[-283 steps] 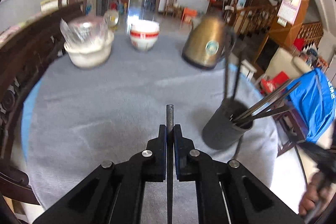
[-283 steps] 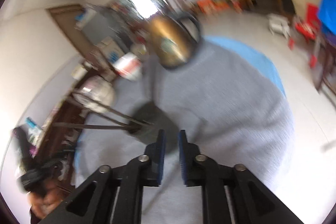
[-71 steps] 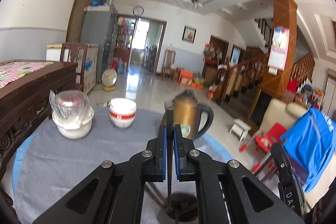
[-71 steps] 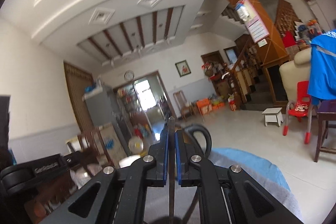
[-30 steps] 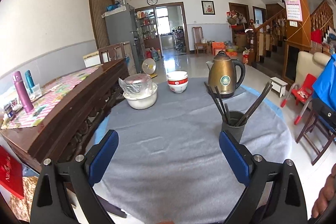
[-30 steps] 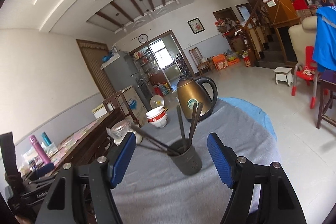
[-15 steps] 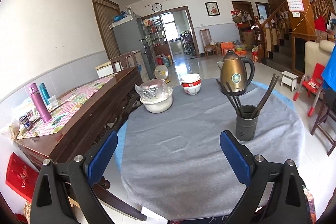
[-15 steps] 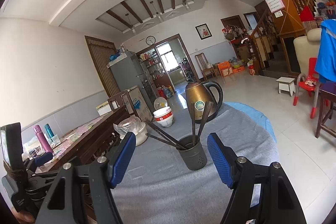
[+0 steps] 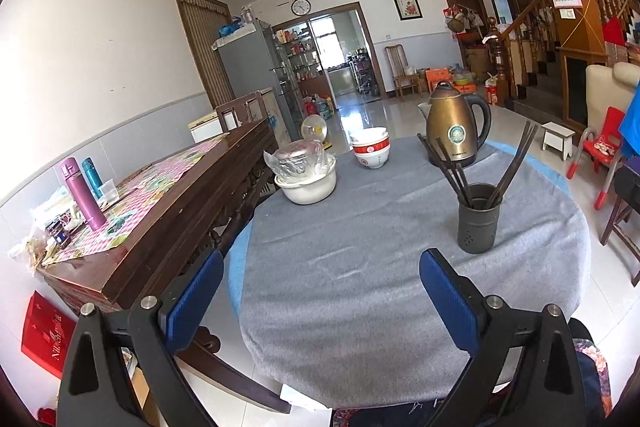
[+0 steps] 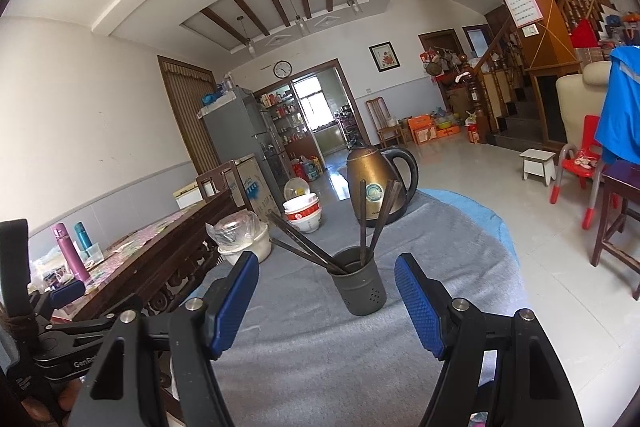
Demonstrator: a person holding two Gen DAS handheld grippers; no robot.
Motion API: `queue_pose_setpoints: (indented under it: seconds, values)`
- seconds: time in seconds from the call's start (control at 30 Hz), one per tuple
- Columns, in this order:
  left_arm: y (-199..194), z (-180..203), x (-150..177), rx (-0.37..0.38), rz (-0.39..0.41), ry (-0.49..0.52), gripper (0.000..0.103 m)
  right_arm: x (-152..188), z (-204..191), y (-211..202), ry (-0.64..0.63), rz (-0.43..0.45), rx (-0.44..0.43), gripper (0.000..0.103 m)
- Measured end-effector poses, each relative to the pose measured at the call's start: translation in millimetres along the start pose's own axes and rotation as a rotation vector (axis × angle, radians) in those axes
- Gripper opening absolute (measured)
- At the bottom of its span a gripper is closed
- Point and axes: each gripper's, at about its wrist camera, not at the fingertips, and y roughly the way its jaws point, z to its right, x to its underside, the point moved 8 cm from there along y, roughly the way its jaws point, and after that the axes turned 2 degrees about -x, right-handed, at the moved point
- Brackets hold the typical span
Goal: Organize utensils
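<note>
Table: round, grey cloth over it, filling the near middle.
Kettle: bronze, at the far edge, right of the bowls.
Pot: white, plastic-wrapped lid, far left.
Holder: dark cup on the right, upright.
Chopsticks: all in the holder, fanned out.
Left gripper: wide apart, empty, hanging at the near edge.
Right gripper: wide, empty, holder framed beyond it.

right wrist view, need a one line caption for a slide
Open right hand-held gripper faces a dark holder of chopsticks on the grey-clothed table, kettle behind.
</note>
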Motion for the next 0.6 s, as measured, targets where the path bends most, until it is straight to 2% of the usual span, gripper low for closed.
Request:
queue_pose_setpoints:
  seconds: [0.23, 0.6]
  values:
    - [5.7, 7.0, 11.0, 0.014, -0.037, 0.022, 0.098, 8.5, 1.2, 3.1, -0.010, -0.020, 0.020, 0.074]
    - [6.9, 8.3, 16.0, 0.017, -0.052, 0.025, 0.098, 12.9, 1.5, 2.6, 0.000, -0.030, 0.019, 0.074]
